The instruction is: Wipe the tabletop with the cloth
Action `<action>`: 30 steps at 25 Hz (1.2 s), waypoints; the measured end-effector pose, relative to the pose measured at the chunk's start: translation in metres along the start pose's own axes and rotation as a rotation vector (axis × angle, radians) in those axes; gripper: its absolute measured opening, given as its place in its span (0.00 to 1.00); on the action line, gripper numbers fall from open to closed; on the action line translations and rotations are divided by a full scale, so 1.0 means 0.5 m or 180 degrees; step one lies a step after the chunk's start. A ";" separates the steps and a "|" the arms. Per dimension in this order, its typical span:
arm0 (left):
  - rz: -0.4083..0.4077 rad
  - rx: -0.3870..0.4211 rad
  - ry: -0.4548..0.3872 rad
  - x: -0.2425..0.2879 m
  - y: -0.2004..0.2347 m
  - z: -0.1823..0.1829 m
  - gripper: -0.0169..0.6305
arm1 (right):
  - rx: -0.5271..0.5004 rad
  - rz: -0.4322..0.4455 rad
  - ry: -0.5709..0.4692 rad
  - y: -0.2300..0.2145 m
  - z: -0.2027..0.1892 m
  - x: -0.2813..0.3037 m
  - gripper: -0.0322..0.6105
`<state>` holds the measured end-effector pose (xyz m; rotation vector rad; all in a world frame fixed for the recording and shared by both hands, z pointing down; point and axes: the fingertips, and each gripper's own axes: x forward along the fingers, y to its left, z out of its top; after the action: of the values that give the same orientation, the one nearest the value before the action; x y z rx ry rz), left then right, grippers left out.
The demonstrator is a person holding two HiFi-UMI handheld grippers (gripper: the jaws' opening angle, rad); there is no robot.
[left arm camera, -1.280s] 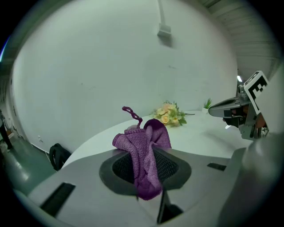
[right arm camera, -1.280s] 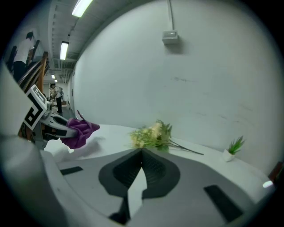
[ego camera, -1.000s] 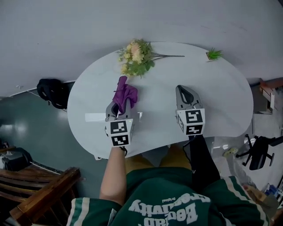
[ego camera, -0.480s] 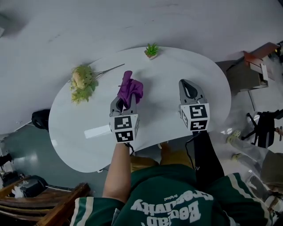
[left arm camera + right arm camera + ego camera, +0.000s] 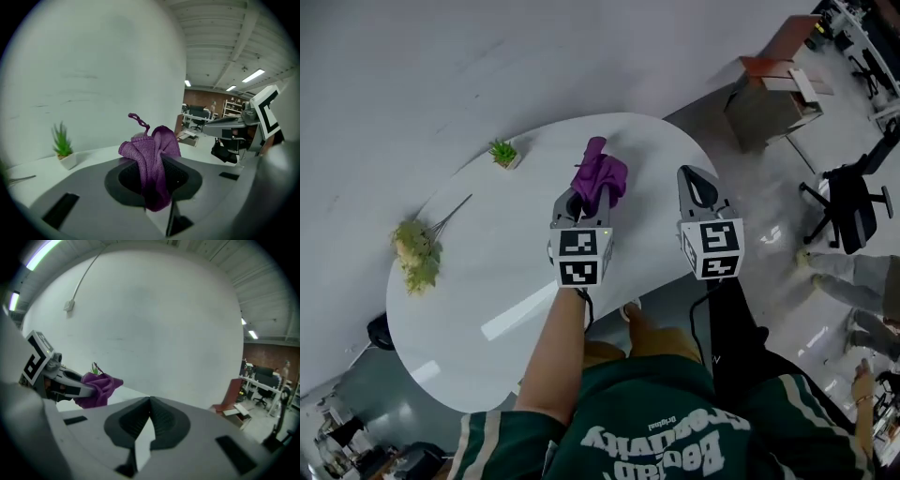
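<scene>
A bunched purple cloth hangs in my left gripper, held above the white oval tabletop. In the left gripper view the cloth is pinched between the shut jaws and sticks up past them. My right gripper hovers to the right of the left one, over the table's right edge, jaws shut with nothing between them. The right gripper view shows the cloth and the left gripper at its left.
A small potted green plant stands near the table's far edge. A bunch of pale flowers lies on the table's left end. A brown cabinet and a black office chair stand on the floor at right.
The head view has swung round: table, flowers and plant have shifted left and down in it. Both grippers keep much the same place, the left one still gripping the cloth.
</scene>
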<state>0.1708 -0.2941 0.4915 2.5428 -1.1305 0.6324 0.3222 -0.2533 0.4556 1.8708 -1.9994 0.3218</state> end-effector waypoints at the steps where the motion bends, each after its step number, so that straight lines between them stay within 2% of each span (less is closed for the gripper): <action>1: -0.0094 0.0014 -0.0004 0.027 -0.032 0.011 0.17 | 0.0018 -0.0063 0.0007 -0.026 -0.006 -0.008 0.06; 6: -0.0472 0.0090 0.0074 0.150 -0.163 0.048 0.17 | 0.0129 -0.0317 0.0034 -0.136 -0.037 -0.037 0.06; 11: -0.0663 0.0130 0.0182 0.236 -0.253 0.068 0.17 | 0.0385 -0.0392 0.0019 -0.204 -0.059 -0.054 0.06; 14: -0.0816 0.0201 0.0349 0.282 -0.310 0.057 0.17 | 0.0569 -0.0402 -0.0003 -0.233 -0.070 -0.062 0.05; 16: -0.0888 0.0204 0.0579 0.305 -0.338 0.019 0.17 | 0.0595 -0.0417 0.0023 -0.243 -0.084 -0.066 0.05; 19: -0.0787 0.0179 0.0734 0.313 -0.345 -0.029 0.16 | 0.0624 -0.0427 0.0094 -0.245 -0.111 -0.076 0.05; 24: -0.0687 0.0191 0.0729 0.311 -0.343 -0.022 0.16 | 0.0662 -0.0504 0.0092 -0.261 -0.119 -0.095 0.05; 30: -0.0567 0.0161 0.0698 0.275 -0.316 -0.034 0.16 | 0.0631 -0.0443 0.0124 -0.240 -0.125 -0.097 0.06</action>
<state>0.3674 -0.2706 0.5619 2.5045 -0.8146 0.8766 0.4506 -0.1935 0.4802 2.0941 -1.8583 0.5295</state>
